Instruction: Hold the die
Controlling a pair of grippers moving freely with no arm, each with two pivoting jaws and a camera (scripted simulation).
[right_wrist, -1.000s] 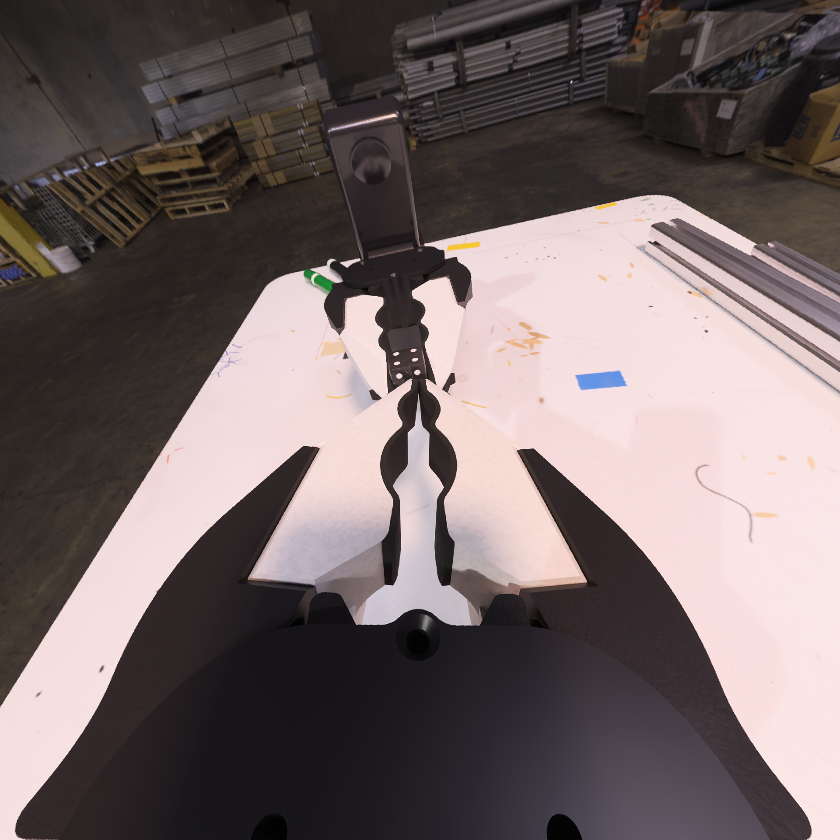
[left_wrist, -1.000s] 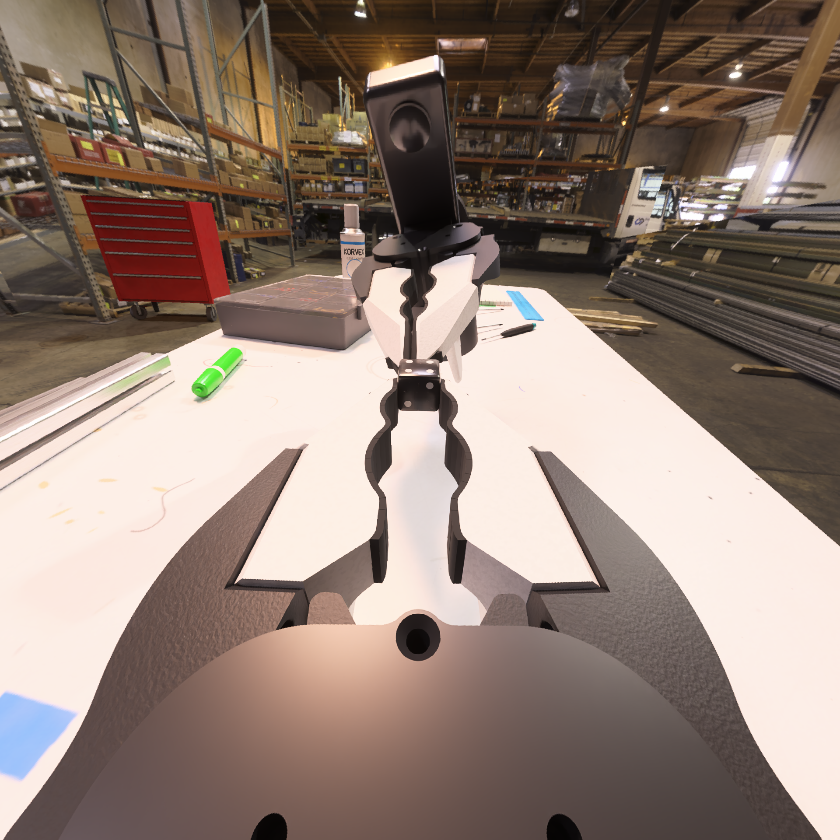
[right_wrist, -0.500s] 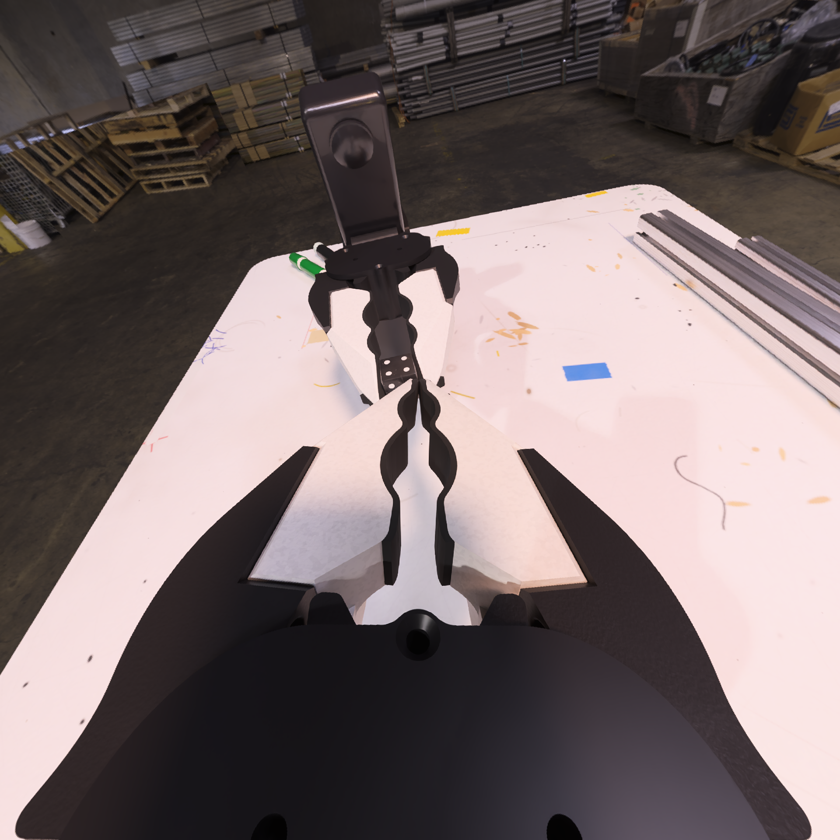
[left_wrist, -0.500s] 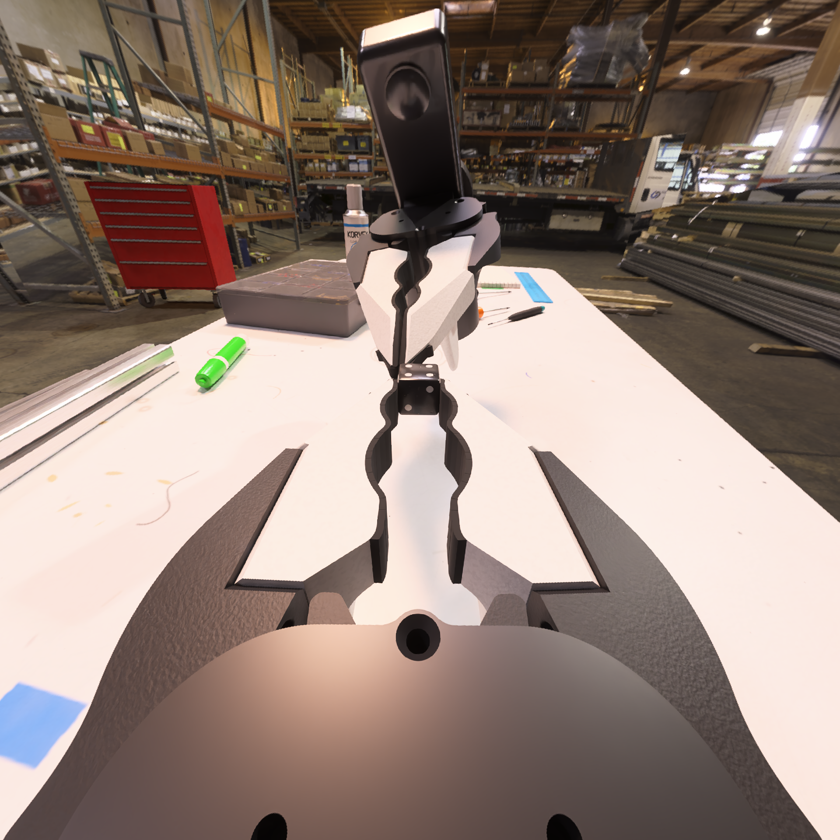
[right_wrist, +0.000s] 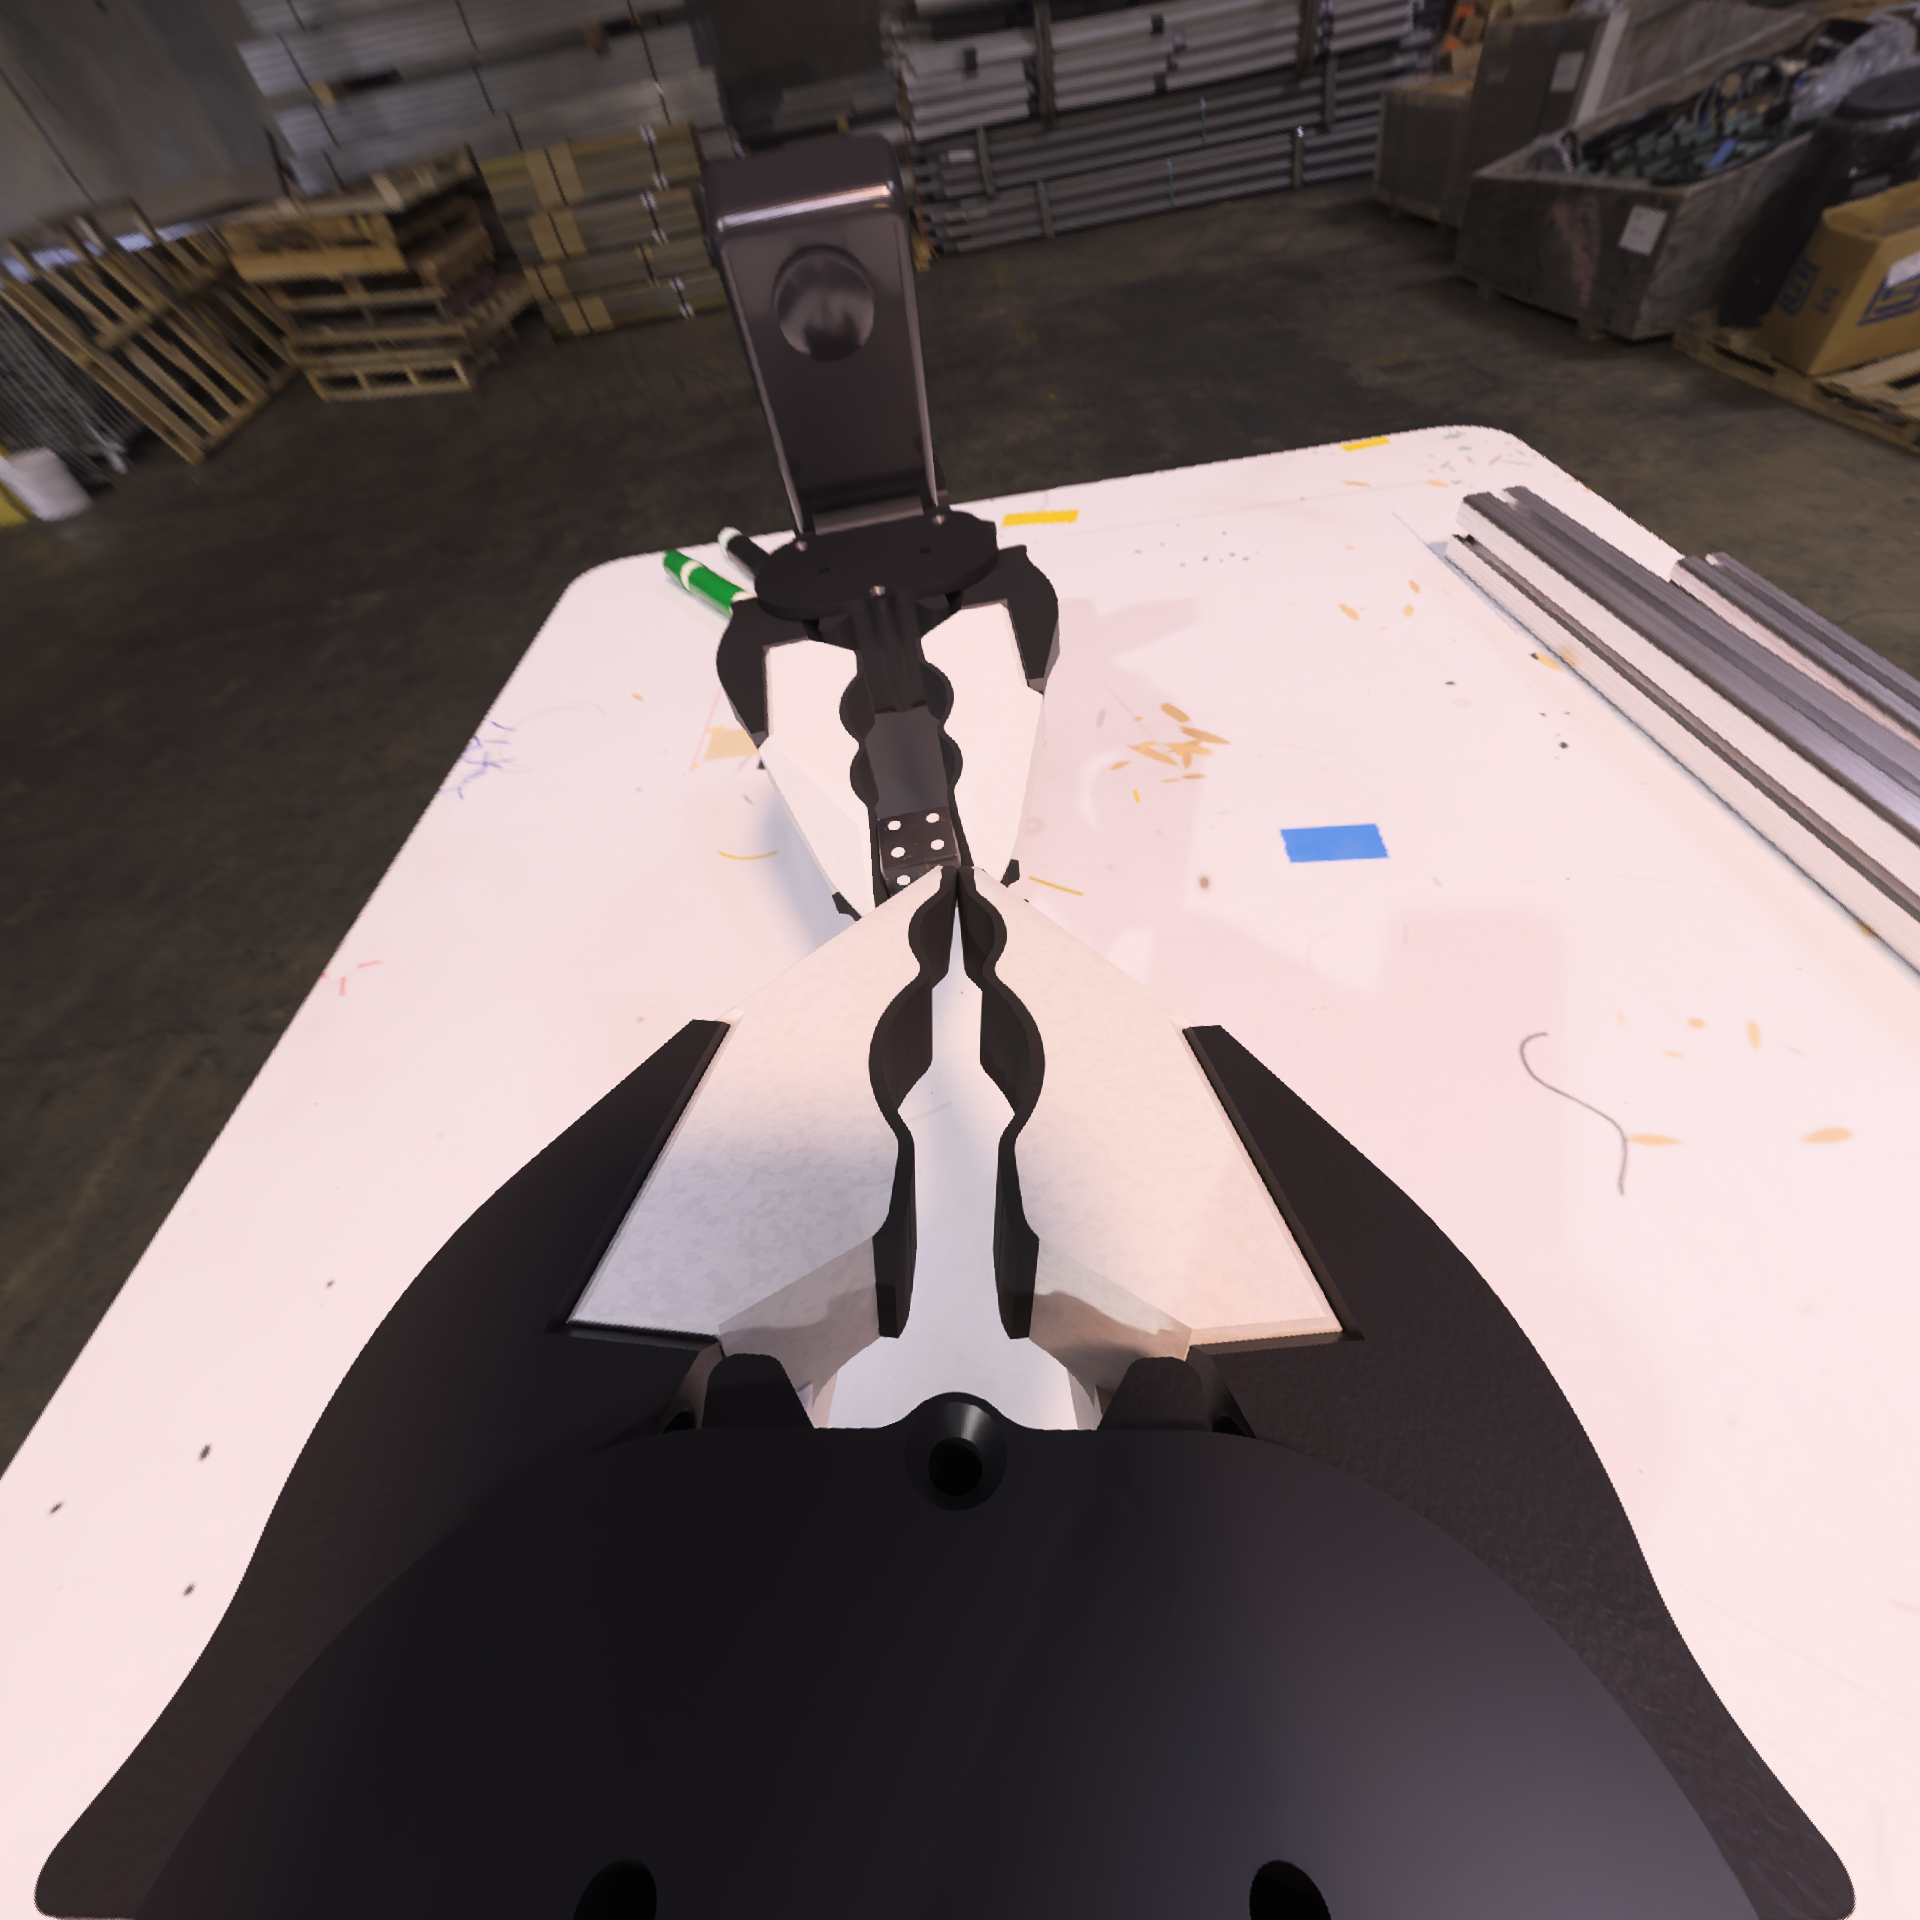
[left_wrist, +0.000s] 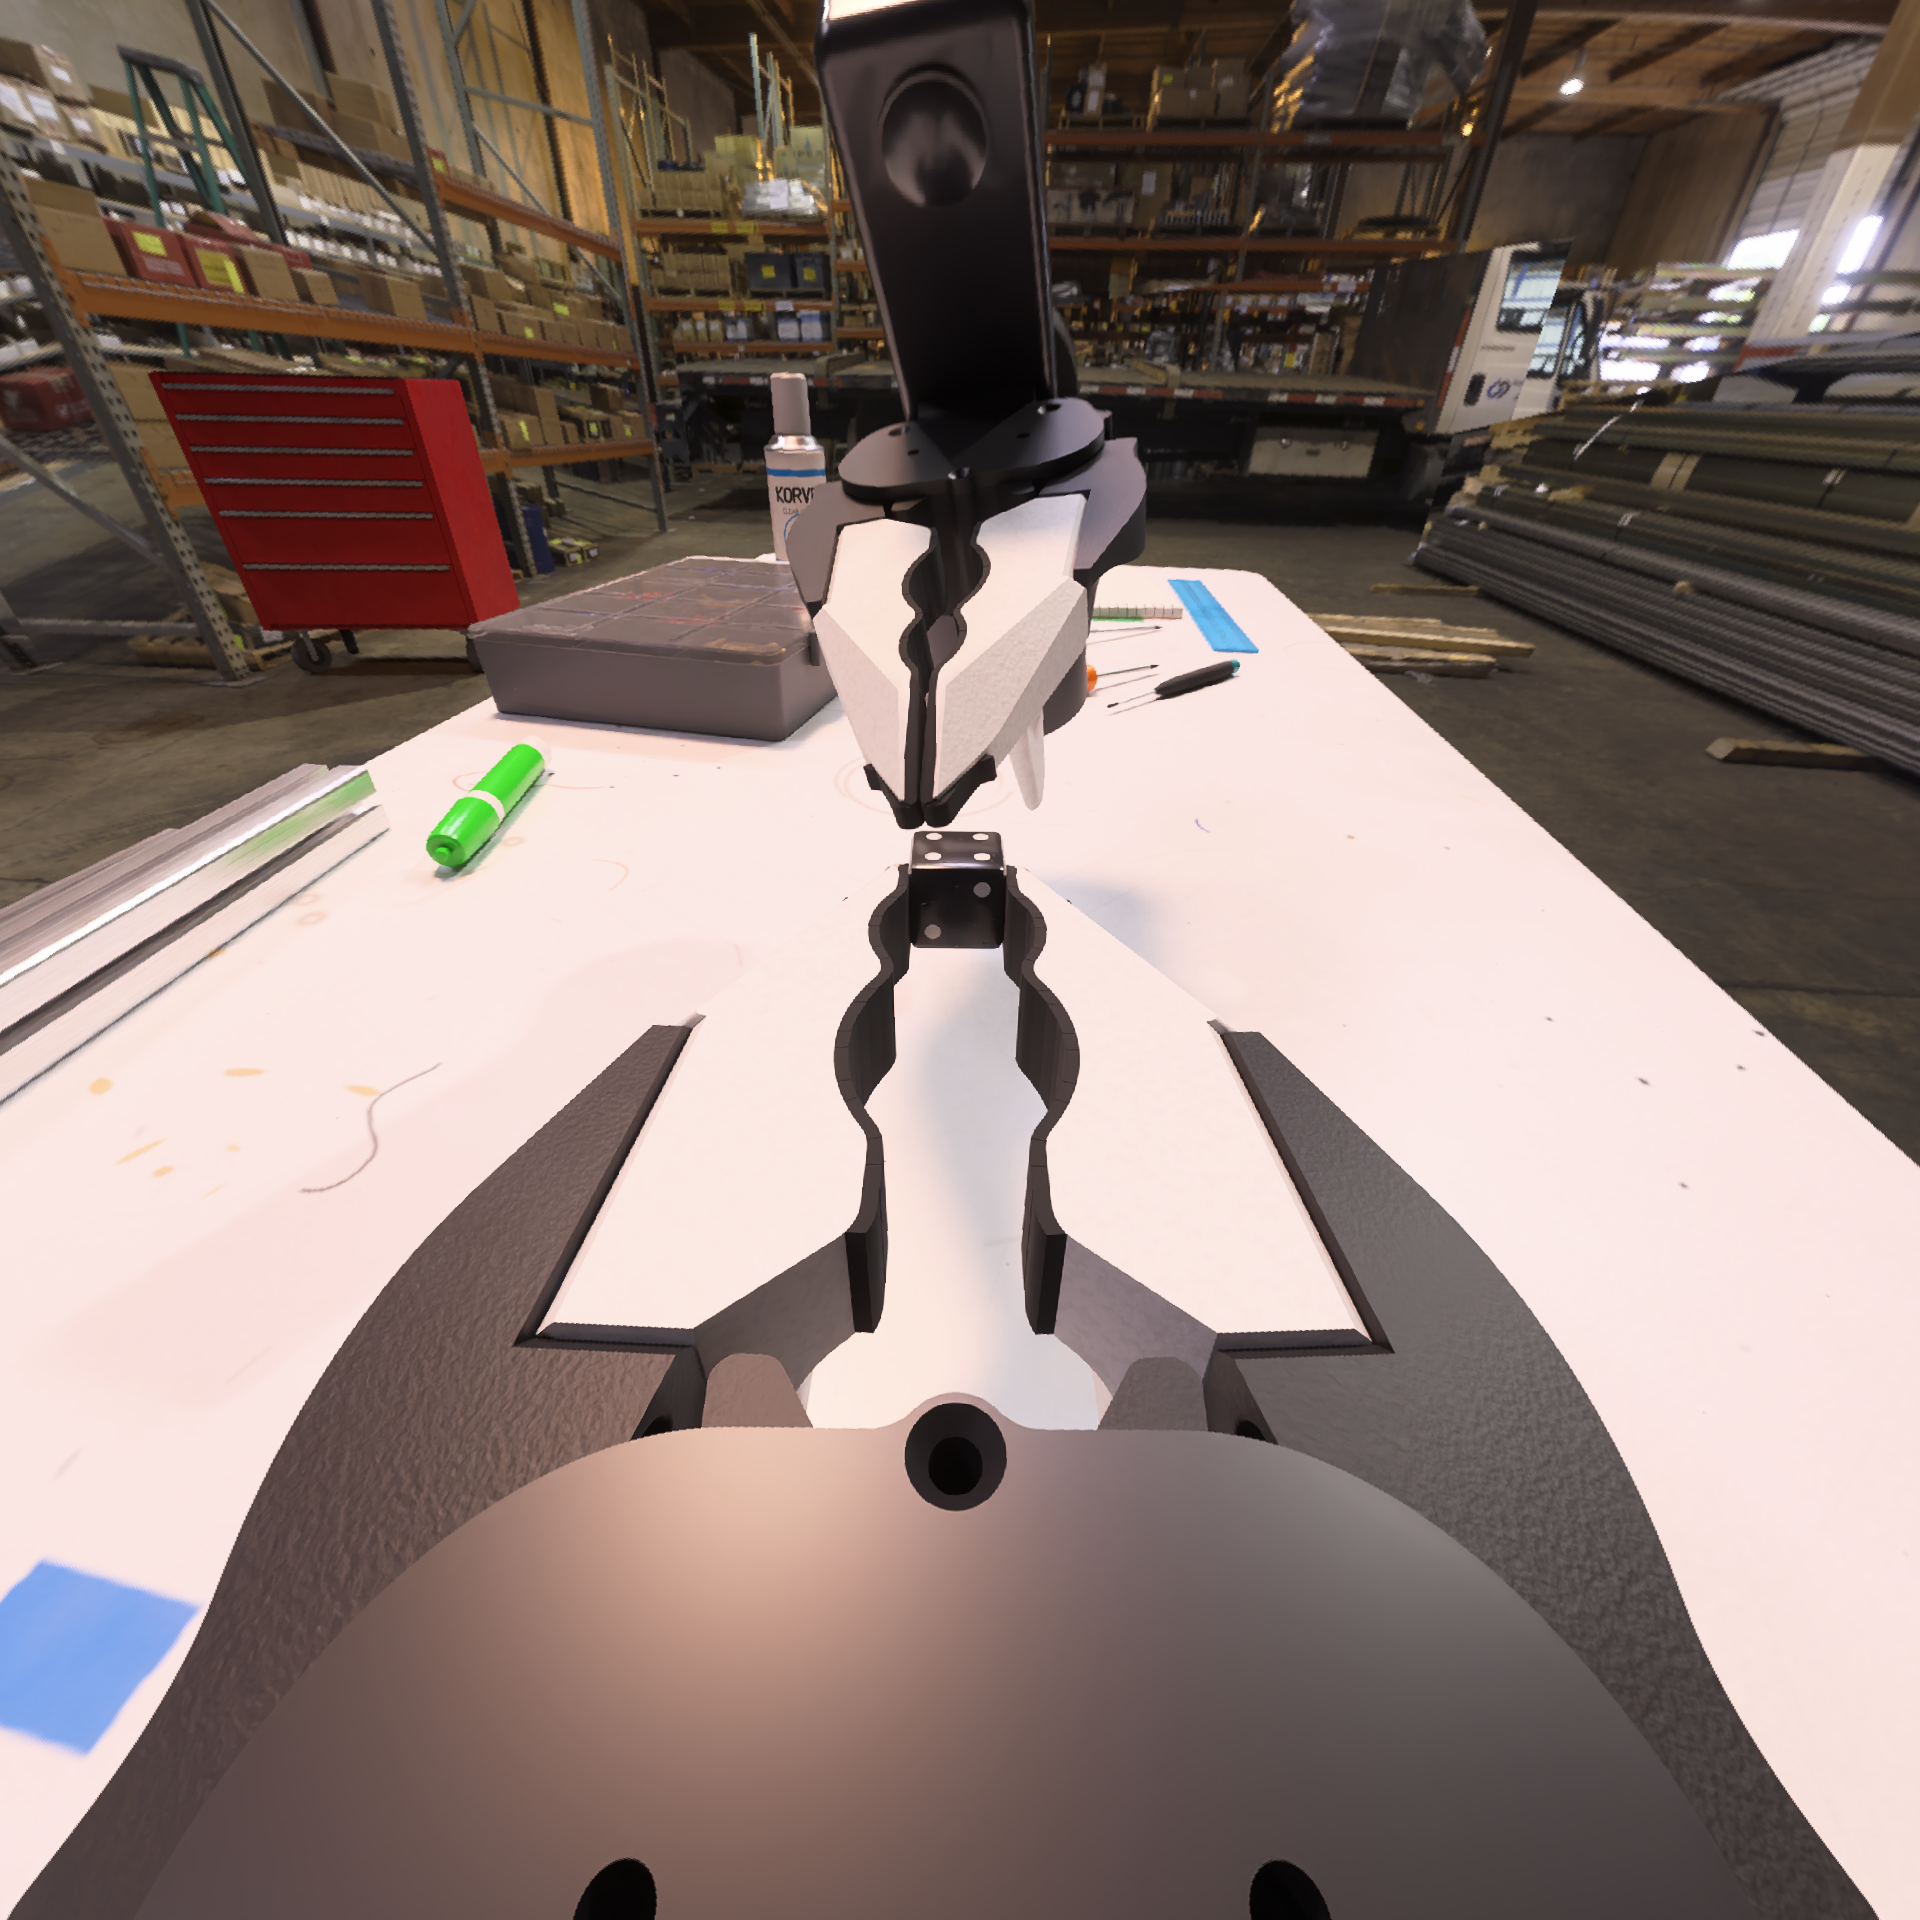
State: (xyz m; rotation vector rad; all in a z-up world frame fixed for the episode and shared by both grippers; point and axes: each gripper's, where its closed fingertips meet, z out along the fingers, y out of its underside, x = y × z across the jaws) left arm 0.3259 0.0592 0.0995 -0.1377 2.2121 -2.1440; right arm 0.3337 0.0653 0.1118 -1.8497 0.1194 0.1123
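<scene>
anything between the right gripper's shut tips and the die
Nothing. In the left wrist view a thin bare gap of white table shows between the right gripper and the die, which the left gripper clamps.

A warehouse with a dark concrete floor [right_wrist: 312, 727] surrounds a white worktable [left_wrist: 1351, 1039]. On one side stand tall orange-and-grey storage racks [left_wrist: 312, 291] stacked with cardboard boxes, a red rolling tool cabinet [left_wrist: 332, 499] and a white truck [left_wrist: 1496, 332], under small ceiling lamps [left_wrist: 1571, 85] and daylight from an opening at the far right. Elsewhere lie wooden pallets [right_wrist: 312, 312] and bundles of long metal bars [right_wrist: 1091, 135].
</scene>
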